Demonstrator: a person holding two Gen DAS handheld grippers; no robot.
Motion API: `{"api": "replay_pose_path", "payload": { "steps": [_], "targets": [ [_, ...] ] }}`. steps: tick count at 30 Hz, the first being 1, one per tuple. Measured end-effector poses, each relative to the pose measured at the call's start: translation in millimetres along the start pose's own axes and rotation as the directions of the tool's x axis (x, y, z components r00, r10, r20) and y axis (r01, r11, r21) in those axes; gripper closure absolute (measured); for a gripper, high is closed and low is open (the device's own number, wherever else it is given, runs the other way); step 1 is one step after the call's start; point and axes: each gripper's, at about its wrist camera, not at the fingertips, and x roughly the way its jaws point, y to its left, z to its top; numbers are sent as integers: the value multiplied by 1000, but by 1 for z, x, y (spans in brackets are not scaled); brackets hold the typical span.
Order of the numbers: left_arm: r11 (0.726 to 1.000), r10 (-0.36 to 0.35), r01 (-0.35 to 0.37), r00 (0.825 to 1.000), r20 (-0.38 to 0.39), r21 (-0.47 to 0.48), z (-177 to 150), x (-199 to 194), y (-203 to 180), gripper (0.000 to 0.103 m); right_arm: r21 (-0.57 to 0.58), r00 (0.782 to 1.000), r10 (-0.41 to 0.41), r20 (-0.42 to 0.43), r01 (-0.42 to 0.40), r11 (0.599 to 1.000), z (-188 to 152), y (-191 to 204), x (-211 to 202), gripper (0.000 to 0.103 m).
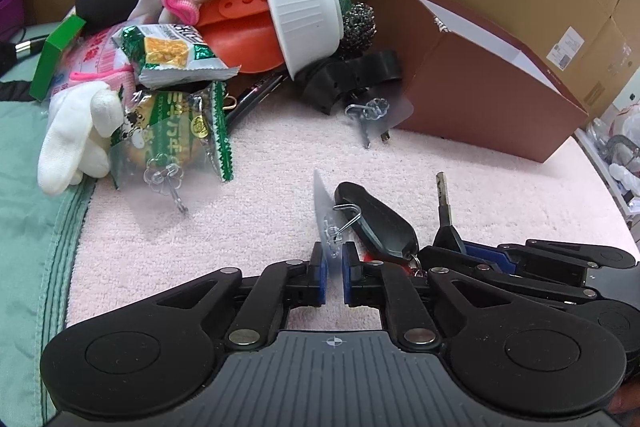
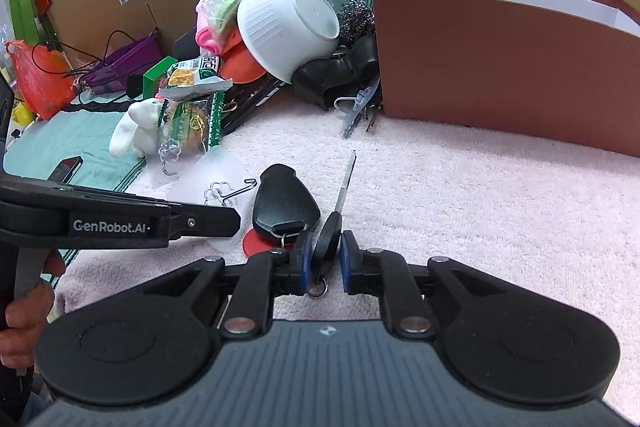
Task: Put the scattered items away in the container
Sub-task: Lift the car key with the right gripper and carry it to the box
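Pink towelling carries the clutter beside your brown box (image 2: 500, 67). Your left gripper (image 1: 334, 263) straddles a clear hook sticker (image 1: 326, 219), jaws slightly apart, and your right gripper (image 2: 323, 259) likewise brackets the key (image 2: 332, 231), neither pinched, probably positioning for pickup.

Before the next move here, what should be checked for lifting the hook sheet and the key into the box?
1. The clear hook sheet sits between the left gripper jaws: ok.
2. Left pads pressing the sheet: not ok, gaps show on both sides.
3. The key head sits between the right gripper jaws: ok.
4. Right pads firmly gripping it: cannot tell.
5. The black fob is free of the key's ring: cannot tell.
6. The brown box is open on top: ok.
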Motion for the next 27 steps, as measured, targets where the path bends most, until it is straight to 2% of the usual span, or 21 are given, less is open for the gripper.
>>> {"api": "replay_pose_path", "payload": {
  "steps": [3, 6, 12, 21, 27],
  "targets": [
    [1000, 0, 0, 1000, -2, 2, 0, 0, -1, 103, -8, 1000, -13, 0, 13, 1000, 1, 1, 1, 93],
    [1000, -20, 20, 1000, -10, -11, -2, -4, -2, 103, -3, 1000, 0, 0, 0, 1000, 2, 2, -1, 94],
    [999, -44, 44, 998, 35, 12, 4, -27, -18, 103, -24, 998, 44, 41, -43, 999, 4, 6, -23, 94],
    [987, -133, 124, 987, 94, 102, 38, -49, -64, 103, -38, 985, 106, 140, -102, 994, 33, -3, -72, 94],
    [974, -181, 158, 973, 144, 159, 72, -57, -96, 103, -57, 973, 106, 206, -96, 994, 63, -19, -99, 94]
  ]
}}
